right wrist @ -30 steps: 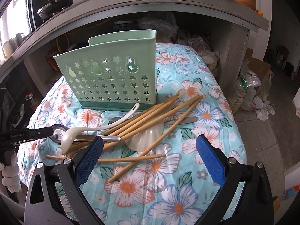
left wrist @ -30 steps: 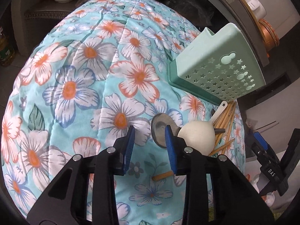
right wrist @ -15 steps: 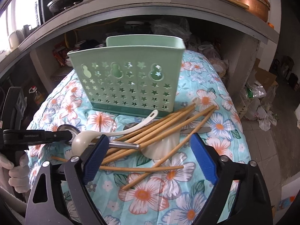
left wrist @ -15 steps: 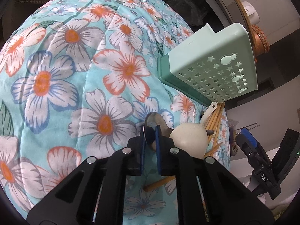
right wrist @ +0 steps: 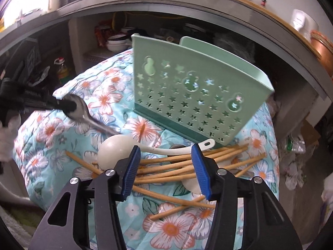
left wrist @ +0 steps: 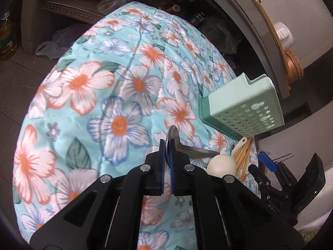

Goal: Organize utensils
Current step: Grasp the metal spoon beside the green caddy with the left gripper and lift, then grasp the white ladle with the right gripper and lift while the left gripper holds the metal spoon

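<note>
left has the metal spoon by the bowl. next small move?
Probably lift and carry the metal spoon toward the open top of the green holder. The left gripper has its jaws shut on the spoon's bowl, the handle trailing toward the white ladle and chopsticks. Raise first, so the handle clears that pile.

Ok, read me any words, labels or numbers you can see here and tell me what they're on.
Nothing can be read clearly.
White lettering on the side of the left gripper: blurred, unreadable.
Label on the oil bottle: too small to read.
</note>
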Available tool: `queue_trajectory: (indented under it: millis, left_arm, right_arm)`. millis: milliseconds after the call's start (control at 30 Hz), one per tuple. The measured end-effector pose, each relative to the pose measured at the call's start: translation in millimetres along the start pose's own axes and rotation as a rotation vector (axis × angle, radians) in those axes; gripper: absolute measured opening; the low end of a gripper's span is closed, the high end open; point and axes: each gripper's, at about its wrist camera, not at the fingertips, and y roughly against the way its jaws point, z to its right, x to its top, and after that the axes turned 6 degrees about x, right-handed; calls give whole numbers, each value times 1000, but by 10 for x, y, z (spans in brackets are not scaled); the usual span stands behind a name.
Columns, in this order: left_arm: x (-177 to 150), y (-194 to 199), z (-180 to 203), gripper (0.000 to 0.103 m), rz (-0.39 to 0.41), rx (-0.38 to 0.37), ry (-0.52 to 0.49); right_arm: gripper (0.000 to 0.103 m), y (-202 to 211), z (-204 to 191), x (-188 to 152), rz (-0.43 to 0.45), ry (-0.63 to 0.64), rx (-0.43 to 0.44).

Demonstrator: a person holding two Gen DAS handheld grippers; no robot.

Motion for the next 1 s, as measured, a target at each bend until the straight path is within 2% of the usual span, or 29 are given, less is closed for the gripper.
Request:
queue_trajectory:
  millis: [133,300,500,733,1000]
  left_arm:
    - [43,91,-107,3,40,34,22]
    - [32,44,-117,3,45,49,48]
    - [21,60,-117,4,56,68,62]
    - [35,78,-134,4,65,77,78]
    - [22,61,-128,4,72,90,92]
  right_arm:
    - [40,-187,-124,-31,-53,148,-25]
    - [28,-415,-262,-94,-114,302,-50]
    - [27,-429,-467,-111,-114,430,-19]
    - [27,-437,-763,17,-94,557,6]
    - [27,-469,-826,116,-87,659,54]
